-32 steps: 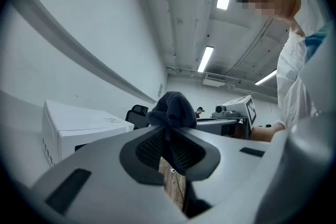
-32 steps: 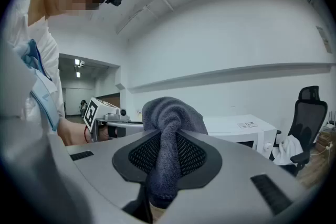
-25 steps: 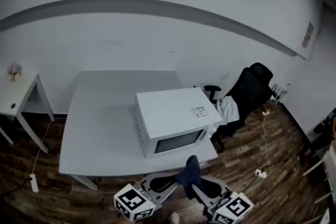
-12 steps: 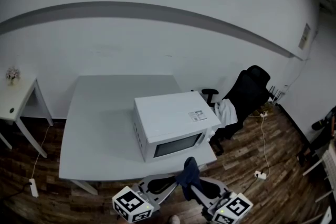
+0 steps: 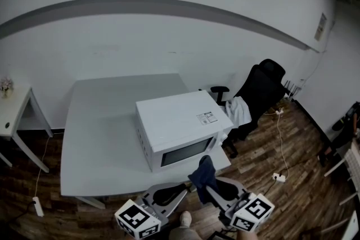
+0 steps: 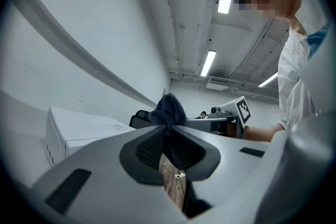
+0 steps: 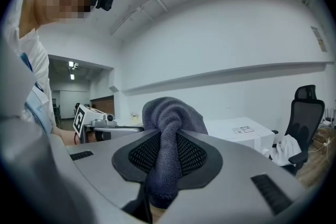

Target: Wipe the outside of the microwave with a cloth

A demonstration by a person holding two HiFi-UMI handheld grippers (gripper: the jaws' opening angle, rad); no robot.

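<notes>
The left gripper (image 6: 169,132) is clenched tight on a dark blue knitted cloth (image 6: 168,108), a thin fold of it pinched between the ribbed black pads and the rest bunching up above the tips. The right gripper (image 7: 169,140) is likewise clamped on the same cloth, a thick roll of it running down between its pads. From the head view the two grippers converge from left and right (their marker cubes low in the picture), so the cloth stands up as one small peak between them.

The white boxy microwave (image 5: 181,127) sits beyond the jaws on the pale grey rectangular table (image 5: 98,137), near its front right corner, its dark door window turned towards the person and a small label on its top. The cloth is apart from it, held before the table's near edge, below the door's right end. Nothing stands between the cloth and the microwave front.

To the right of the table stands a black office chair (image 5: 263,93) with a white garment (image 5: 241,111) draped on it.
</notes>
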